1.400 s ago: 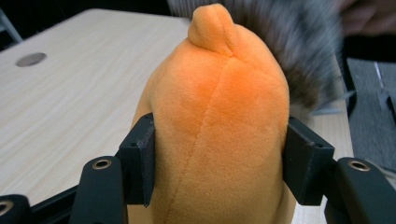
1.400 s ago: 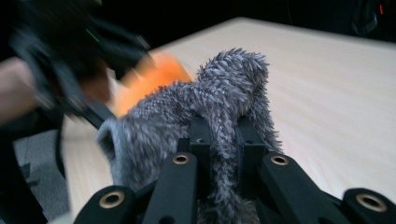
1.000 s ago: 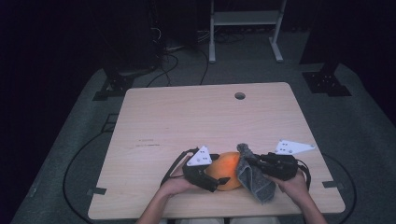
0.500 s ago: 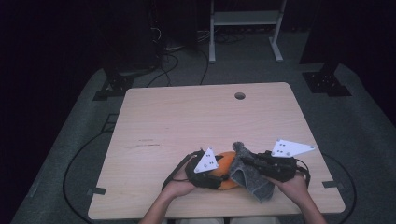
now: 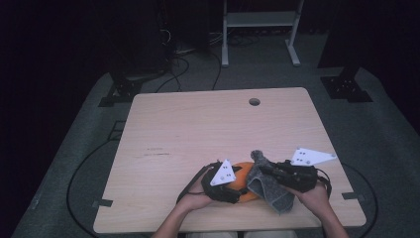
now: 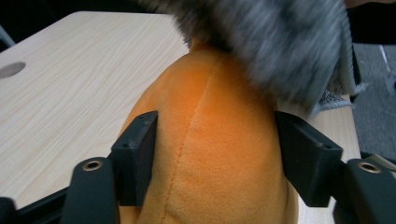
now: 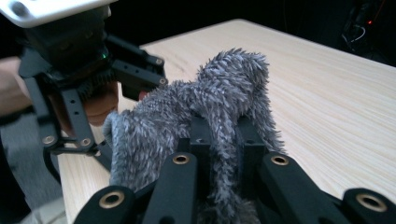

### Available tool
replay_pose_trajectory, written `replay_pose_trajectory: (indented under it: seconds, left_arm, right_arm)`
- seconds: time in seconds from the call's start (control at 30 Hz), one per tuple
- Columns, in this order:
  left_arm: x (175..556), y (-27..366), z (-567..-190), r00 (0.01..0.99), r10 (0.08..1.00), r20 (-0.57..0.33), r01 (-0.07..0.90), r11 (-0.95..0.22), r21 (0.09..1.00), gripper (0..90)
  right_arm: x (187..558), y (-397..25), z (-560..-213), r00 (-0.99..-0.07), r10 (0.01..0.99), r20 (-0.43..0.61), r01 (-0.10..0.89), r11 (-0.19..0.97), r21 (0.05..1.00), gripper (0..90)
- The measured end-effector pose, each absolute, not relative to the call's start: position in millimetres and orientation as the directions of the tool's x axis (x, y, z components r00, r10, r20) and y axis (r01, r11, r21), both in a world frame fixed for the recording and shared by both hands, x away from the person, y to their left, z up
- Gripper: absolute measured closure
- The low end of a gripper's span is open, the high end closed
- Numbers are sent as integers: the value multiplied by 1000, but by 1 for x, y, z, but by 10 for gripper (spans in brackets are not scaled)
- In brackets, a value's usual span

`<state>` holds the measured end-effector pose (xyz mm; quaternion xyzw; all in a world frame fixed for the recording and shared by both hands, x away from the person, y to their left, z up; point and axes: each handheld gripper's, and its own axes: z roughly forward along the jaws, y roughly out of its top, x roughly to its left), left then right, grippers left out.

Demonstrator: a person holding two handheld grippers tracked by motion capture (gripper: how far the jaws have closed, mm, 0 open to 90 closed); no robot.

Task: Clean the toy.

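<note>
- Orange plush is clamped between the jaws of the left gripper (image 5: 233,184); the soft orange toy (image 6: 210,158) fills the gap between both pads in the left gripper view and sits at the near edge of the surface (image 5: 208,124), slightly right of centre.
- Grey fuzzy cloth (image 7: 205,112) is pinched between the narrow jaws of the right gripper (image 5: 270,171), and it is draped against the right flank of the toy.
- A slip is judged likely if the cloth is pulled hard: the pile is loose and only a fold of it appears to be gripped, so it could be drawn out of the jaws.
- The toy is compressible; if the left hold is relaxed it could be rolled or dragged sideways by the cloth.
- The two grippers are held very close together, so a clash of jaws or a snagged cable (image 5: 190,181) could be caused by any turning move.
- The near edge of the surface is just below both hands, and a drop there would send the toy or cloth off toward the person's lap.
- Open room is offered ahead and to the left, where bare wood runs to the far edge; a round cable hole (image 5: 254,101) lies well apart near that edge.
</note>
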<state>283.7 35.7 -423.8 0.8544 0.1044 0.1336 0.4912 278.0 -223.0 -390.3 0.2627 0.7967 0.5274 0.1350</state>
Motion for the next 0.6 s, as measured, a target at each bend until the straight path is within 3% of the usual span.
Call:
replay_pose_trajectory:
  seconds: [0.2,0.33,0.47,0.6]
  left_arm:
    - [297,53,-424,945,326,29,134,-467,874,91]
    - [298,53,-434,953,302,15,129,-451,883,143]
    - [295,51,-432,951,304,59,92,-458,884,223]
    - [290,47,-432,940,329,90,77,-462,883,309]
  right_arm:
    - [282,-229,-405,-836,540,97,311,323,894,802]
    - [288,-238,-411,-823,554,122,339,307,889,802]
    - [294,-258,-419,-771,620,150,395,280,875,802]
    - [286,-260,-402,-786,600,147,352,239,905,803]
